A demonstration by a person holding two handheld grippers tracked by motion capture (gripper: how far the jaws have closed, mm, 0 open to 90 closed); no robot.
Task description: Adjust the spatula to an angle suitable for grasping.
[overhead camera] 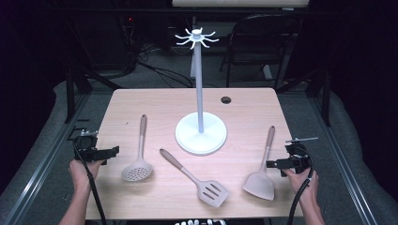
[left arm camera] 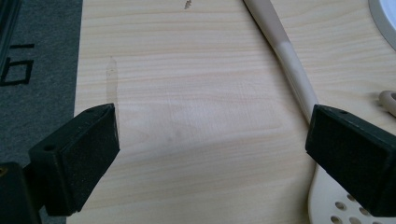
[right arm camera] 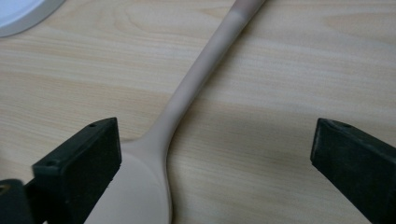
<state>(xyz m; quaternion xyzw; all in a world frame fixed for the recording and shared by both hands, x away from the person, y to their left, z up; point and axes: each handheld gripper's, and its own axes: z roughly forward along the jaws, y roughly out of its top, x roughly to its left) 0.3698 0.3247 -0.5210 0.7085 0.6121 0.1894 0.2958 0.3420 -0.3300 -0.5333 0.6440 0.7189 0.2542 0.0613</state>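
A white utensil stand (overhead camera: 201, 136) with a tall pole and a crown of hooks (overhead camera: 196, 38) rises from the table's middle. Three beige utensils lie flat around it: a perforated skimmer (overhead camera: 137, 171) at the left, a slotted spatula (overhead camera: 213, 191) in front, a solid spatula (overhead camera: 259, 184) at the right. My left gripper (overhead camera: 111, 151) hovers open left of the skimmer; its view (left arm camera: 212, 126) has bare wood between the jaws and the skimmer's handle (left arm camera: 289, 56) by the right jaw. My right gripper (overhead camera: 271, 164) is open beside the solid spatula; the spatula's neck (right arm camera: 187, 93) lies between the jaws (right arm camera: 215, 140), untouched.
The wooden table (overhead camera: 244, 108) has a cable hole (overhead camera: 226, 100) at the back right. Grey floor (left arm camera: 37, 70) shows past its left edge. A dark chair (overhead camera: 263, 42) and cables sit behind the table. The slotted spatula's handle tip (left arm camera: 387, 100) lies right of the skimmer.
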